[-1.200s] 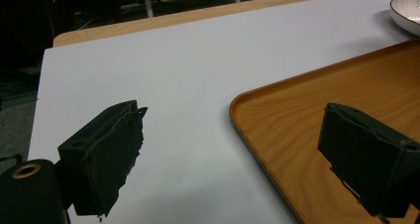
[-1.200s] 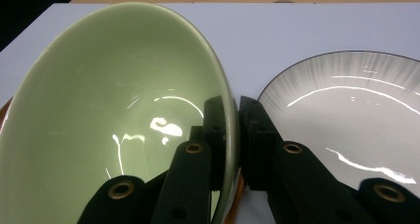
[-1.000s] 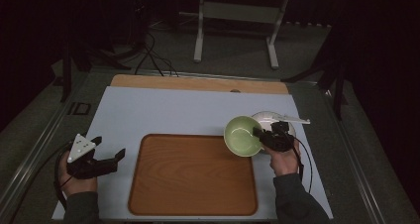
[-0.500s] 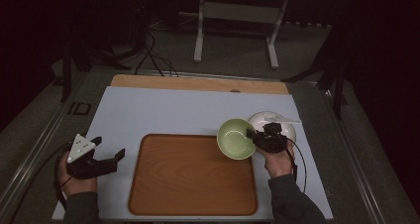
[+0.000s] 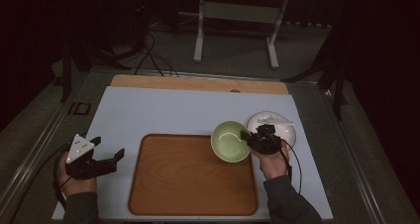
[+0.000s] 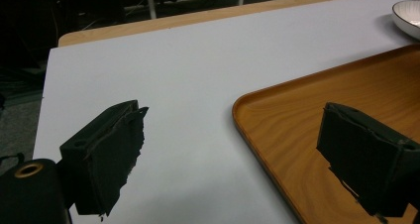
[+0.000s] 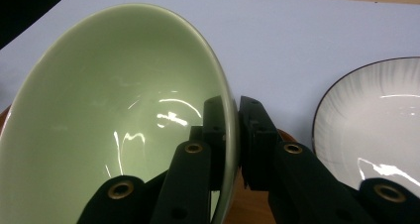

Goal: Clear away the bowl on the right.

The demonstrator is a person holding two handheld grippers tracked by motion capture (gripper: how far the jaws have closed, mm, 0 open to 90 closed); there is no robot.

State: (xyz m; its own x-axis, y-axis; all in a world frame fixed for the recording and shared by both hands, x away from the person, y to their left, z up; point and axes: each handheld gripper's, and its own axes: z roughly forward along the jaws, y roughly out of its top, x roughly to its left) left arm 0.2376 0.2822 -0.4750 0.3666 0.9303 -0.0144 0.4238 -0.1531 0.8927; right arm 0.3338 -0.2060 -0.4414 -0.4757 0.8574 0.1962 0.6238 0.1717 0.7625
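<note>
My right gripper (image 5: 246, 137) is clamped on the rim of a green bowl (image 5: 230, 140): in the right gripper view one jaw sits inside the bowl (image 7: 114, 120) and the other outside, with the thin wall pinched between them. In the high view the bowl sits over the top right corner of a wooden tray (image 5: 193, 177), partly over the tray's edge and partly over the pale blue mat (image 5: 163, 112); I cannot tell whether it is lifted or resting. Its opening tilts toward my right gripper's camera. Just beside my right hand (image 5: 271, 160), to its far right, lies a white dish (image 5: 277, 125) with a dark rim, and a white utensil rests across the dish's far side in the high view. In the right gripper view the dish (image 7: 376, 125) lies to the right of the jaws, apart from the bowl.

My left gripper (image 5: 109, 153) is held near the mat's left edge, its jaws spread wide with nothing between them. In the left gripper view the jaws frame bare mat (image 6: 198, 65) and the tray's (image 6: 317, 115) near left corner.
</note>
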